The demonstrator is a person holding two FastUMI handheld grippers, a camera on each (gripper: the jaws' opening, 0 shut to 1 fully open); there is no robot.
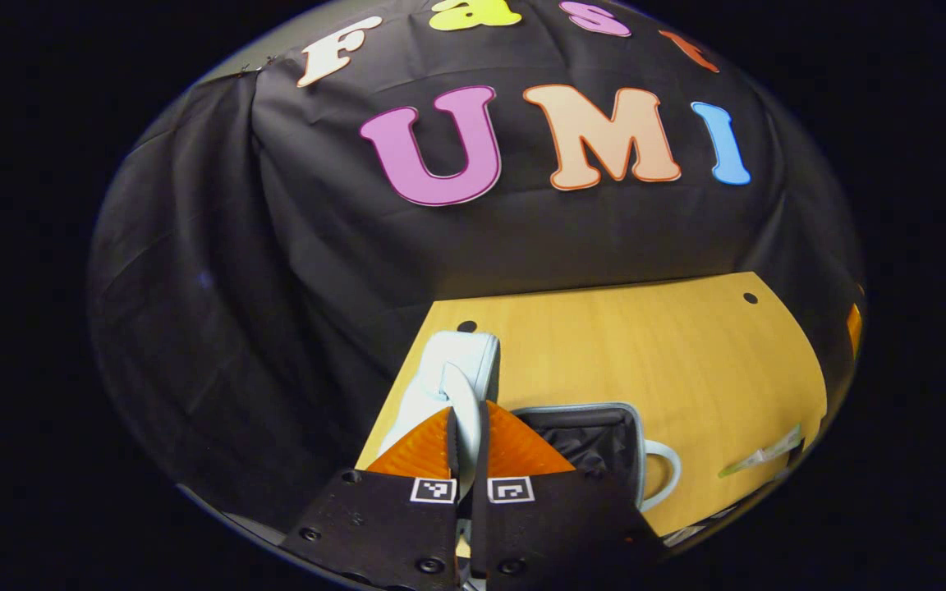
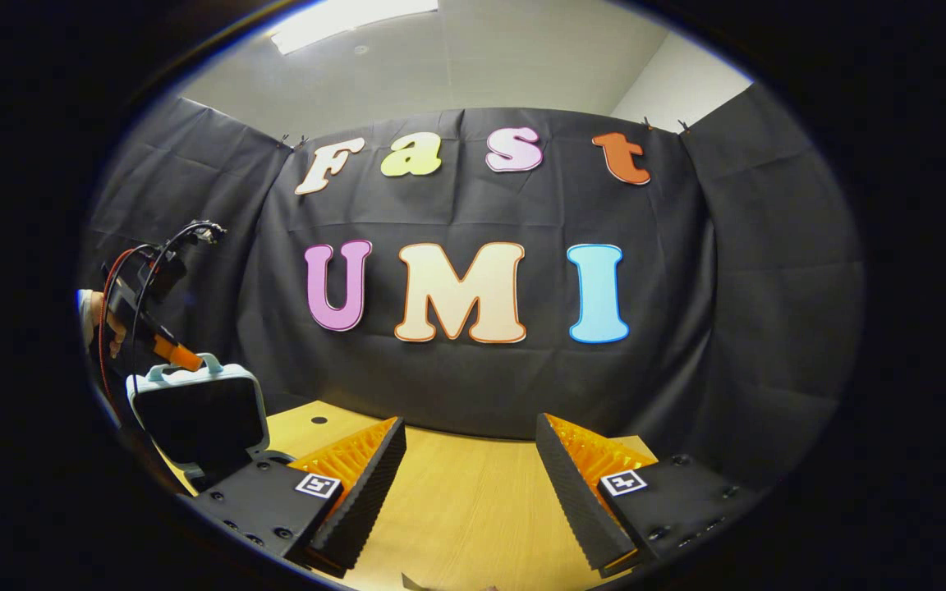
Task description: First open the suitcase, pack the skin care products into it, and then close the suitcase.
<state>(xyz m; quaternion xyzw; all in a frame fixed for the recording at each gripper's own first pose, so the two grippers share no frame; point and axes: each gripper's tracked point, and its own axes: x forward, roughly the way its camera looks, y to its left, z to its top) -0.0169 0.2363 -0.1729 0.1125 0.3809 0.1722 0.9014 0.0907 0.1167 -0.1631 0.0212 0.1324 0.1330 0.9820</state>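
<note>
Booth: black cloth wall, pale wooden surface (image 1: 645, 353). Item: small pale-blue hard-shell suitcase (image 2: 198, 410), far left, lid raised upright. Left gripper (image 1: 467, 435) pinches the lid's handle (image 1: 458, 398); swing it fully back, grip firm. Right gripper (image 2: 469, 484) spread, empty, well right of the suitcase.

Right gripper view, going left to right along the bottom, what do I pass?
The other tongs gripping the handle of the raised suitcase lid → this view's own left finger → bare table → its right finger, the two set wide apart.
</note>
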